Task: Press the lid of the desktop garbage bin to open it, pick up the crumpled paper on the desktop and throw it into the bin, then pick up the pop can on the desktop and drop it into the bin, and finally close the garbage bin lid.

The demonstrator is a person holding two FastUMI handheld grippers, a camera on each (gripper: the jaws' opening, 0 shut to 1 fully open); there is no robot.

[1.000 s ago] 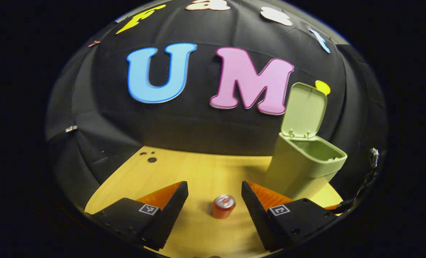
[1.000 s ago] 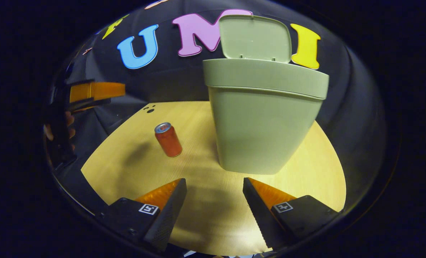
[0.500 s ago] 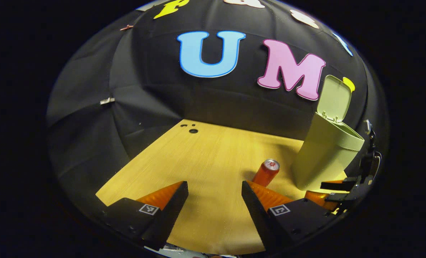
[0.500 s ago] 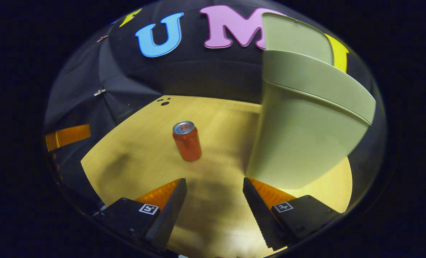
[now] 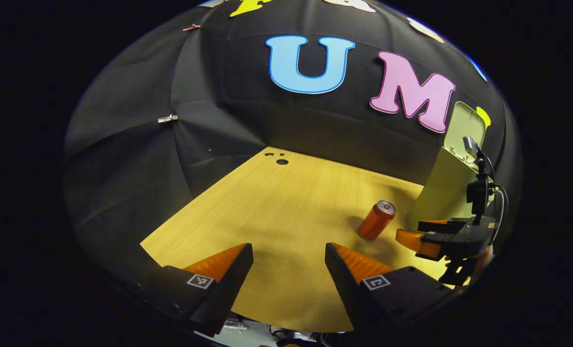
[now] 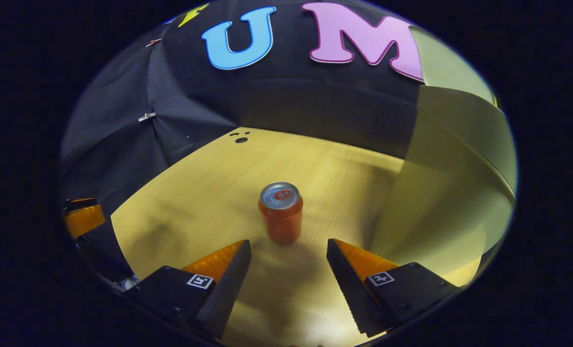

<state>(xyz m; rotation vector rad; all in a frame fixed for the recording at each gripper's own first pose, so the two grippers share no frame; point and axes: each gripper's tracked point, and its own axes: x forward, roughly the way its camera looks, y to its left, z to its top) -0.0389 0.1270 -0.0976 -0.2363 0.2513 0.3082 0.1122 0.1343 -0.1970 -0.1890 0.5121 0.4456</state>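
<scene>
Pale wooden desktop (image 6: 209, 193): our right gripper (image 6: 288, 270), fingers wide, empty, has upright orange pop can (image 6: 281, 212) at 12; off-centre closing could tip it. Left gripper (image 5: 288, 274) wide, empty.

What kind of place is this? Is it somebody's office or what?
Probably not an office: it looks like a small recording booth. Black cloth hangs as the wall around a bare wooden table holding a pop can and a green bin, with two open hand-held grippers nearby.

Right tongs (image 6: 288, 270) gape just short of the upright pop can (image 6: 281, 212) — bin (image 6: 455, 193) close beside, lid up.
</scene>
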